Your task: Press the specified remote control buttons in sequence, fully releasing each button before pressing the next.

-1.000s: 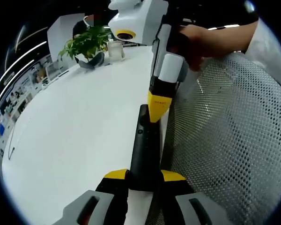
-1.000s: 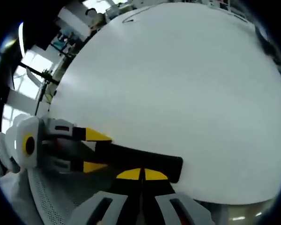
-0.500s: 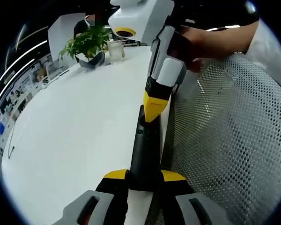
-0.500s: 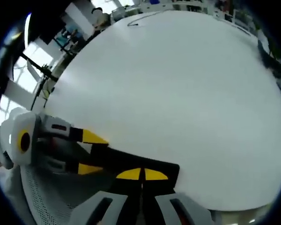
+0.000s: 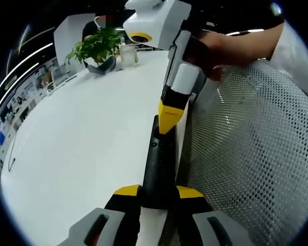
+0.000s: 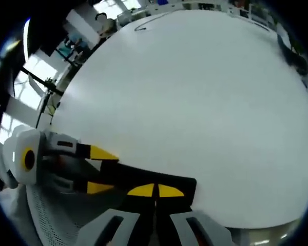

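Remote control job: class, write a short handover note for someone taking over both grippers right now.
Left gripper: shut on the black remote control, holding its near end at the edge of the white table.
Right gripper: shut, its yellow tip down on the remote's far end near a round button.
Done: remote held steady; a press looks under way, though which button cannot be told.
Left: lift fully off, then press the remaining buttons in order, keeping the remote in view.
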Action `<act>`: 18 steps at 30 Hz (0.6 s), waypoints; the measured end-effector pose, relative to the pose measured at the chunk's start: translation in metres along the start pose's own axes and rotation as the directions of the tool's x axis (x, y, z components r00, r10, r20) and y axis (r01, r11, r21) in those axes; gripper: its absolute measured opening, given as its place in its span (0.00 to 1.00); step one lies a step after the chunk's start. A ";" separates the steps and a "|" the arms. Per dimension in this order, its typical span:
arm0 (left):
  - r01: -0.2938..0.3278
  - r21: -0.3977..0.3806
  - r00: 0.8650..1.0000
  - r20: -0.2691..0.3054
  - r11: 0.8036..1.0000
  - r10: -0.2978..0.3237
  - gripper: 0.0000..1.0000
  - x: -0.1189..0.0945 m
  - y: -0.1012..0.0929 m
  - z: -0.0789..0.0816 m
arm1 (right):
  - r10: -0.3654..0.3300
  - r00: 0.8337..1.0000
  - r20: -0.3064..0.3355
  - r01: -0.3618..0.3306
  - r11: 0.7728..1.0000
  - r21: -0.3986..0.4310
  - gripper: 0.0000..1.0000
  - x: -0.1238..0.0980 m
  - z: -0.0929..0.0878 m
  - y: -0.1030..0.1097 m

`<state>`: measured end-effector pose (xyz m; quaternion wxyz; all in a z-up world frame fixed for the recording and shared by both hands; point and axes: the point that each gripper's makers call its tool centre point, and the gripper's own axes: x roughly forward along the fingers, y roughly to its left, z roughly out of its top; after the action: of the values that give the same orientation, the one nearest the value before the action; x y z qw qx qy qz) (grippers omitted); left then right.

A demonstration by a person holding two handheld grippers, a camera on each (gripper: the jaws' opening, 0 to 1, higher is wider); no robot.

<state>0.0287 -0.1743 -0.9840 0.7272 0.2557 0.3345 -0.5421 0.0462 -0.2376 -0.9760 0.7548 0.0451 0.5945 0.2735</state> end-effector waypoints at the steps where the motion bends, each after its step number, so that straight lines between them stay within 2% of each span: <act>1: 0.000 -0.001 1.000 0.000 1.000 0.000 0.25 0.000 0.000 0.000 | 0.003 1.000 0.002 -0.003 1.000 0.006 0.00 0.001 0.000 -0.001; 18: 0.001 -0.008 1.000 -0.018 1.000 -0.001 0.25 0.001 -0.002 0.000 | 0.017 1.000 0.000 -0.017 1.000 0.023 0.00 0.000 -0.001 -0.001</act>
<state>0.0273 -0.1759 -0.9847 0.7250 0.2574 0.3435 -0.5387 0.0456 -0.2385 -0.9767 0.7518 0.0586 0.5975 0.2729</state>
